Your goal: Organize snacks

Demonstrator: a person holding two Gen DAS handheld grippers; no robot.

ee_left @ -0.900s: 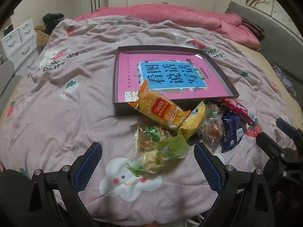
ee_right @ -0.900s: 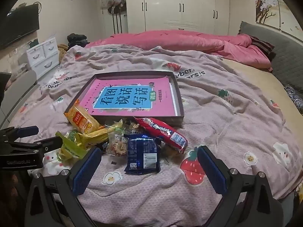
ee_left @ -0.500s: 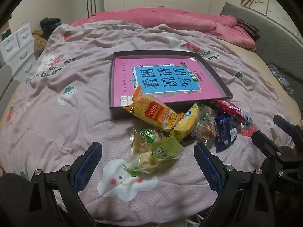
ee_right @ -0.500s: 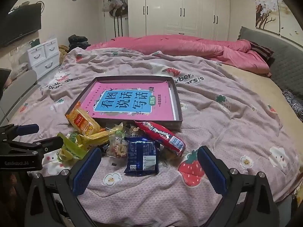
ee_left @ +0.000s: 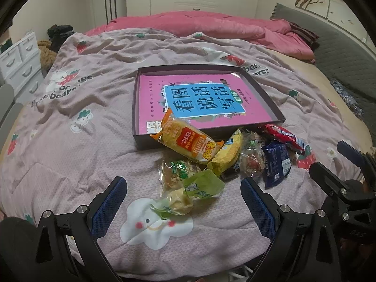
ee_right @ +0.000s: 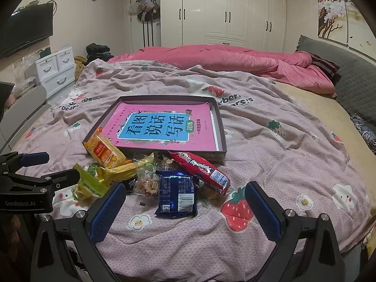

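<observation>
A heap of snack packets lies on the bedspread in front of a shallow dark box (ee_left: 265,94) (ee_right: 222,138) lined with a pink book. In the heap are an orange cracker pack (ee_left: 188,143) (ee_right: 104,151) leaning on the box's front corner, a yellow pack (ee_left: 226,154), a green-wrapped pastry (ee_left: 188,193) (ee_right: 90,184), a clear candy bag (ee_left: 251,162) (ee_right: 148,182), a dark blue packet (ee_left: 276,162) (ee_right: 176,191) and a red biscuit roll (ee_left: 284,138) (ee_right: 202,170). My left gripper (ee_left: 183,205) hangs open just short of the green pastry. My right gripper (ee_right: 185,210) is open over the blue packet's near edge.
A pink quilt (ee_right: 223,58) is bunched at the far side of the bed and a grey headboard (ee_right: 347,70) runs along the right. White drawers (ee_right: 56,68) stand left of the bed, with wardrobes (ee_right: 223,11) behind. Bare bedspread lies left and right of the heap.
Both views have tilted up slightly, so the box and snacks sit a little lower in frame and more of the room shows. Both grippers stay open and nothing has been picked up.
</observation>
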